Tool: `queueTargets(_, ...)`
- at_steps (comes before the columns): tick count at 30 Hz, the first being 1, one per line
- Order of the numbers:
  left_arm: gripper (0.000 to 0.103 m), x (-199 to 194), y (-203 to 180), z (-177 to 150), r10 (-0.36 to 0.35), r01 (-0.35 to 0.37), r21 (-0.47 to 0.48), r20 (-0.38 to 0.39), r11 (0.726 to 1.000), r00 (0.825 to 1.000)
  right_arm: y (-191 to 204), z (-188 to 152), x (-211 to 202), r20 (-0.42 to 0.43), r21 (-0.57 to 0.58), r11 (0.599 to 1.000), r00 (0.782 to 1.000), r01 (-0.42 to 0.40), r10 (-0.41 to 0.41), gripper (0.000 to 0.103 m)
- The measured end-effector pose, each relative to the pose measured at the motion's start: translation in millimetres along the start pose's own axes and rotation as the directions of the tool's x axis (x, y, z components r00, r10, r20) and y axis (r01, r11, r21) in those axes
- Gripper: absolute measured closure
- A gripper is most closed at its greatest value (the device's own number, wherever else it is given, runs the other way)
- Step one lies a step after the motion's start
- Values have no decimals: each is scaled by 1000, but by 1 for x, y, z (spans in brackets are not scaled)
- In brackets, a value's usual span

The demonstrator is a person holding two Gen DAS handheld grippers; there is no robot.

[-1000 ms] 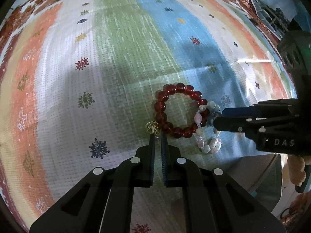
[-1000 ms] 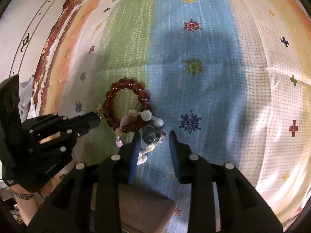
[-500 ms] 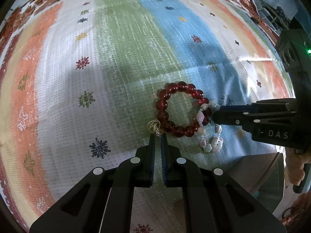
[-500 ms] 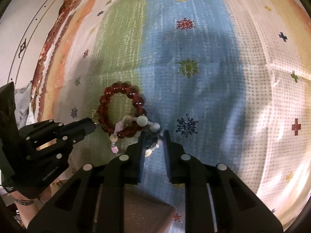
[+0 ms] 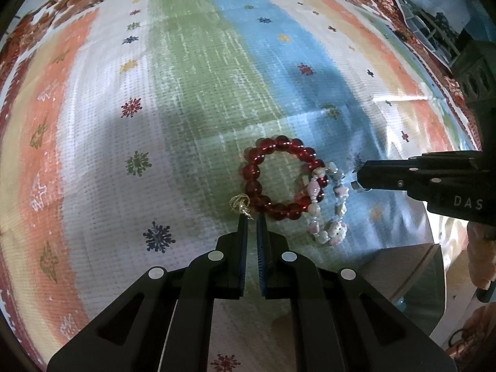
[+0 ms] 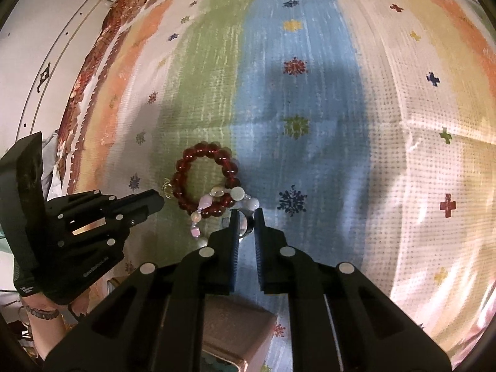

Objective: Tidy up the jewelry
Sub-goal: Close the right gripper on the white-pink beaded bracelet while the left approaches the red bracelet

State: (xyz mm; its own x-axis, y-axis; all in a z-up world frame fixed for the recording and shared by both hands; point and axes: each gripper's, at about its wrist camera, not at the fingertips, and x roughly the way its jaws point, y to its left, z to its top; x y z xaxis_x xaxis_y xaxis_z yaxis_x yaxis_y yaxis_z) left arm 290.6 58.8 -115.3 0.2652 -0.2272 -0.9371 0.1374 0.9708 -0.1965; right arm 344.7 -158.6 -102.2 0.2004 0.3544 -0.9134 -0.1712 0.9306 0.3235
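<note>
Right tool (image 6: 246,217) has just been closing, and its narrow jaws now pinch a small silvery ring (image 6: 245,224), right at the pastel bead bracelet (image 5: 328,207). Left tool (image 5: 251,217) is nipped nearly shut on a little gold wire charm (image 5: 239,202), hard against the red bead bracelet (image 5: 280,178). Both bracelets lie overlapping on the striped cloth (image 5: 186,93), between the two tools. A brown box (image 6: 238,334) sits below the right tool.
</note>
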Motion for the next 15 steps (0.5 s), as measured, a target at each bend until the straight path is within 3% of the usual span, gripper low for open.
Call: queueTargets(15,97,-16,-1,-3,-15,16,-29,38,999,999,12,-15,-24,61,-41,998,997,51,-48,92)
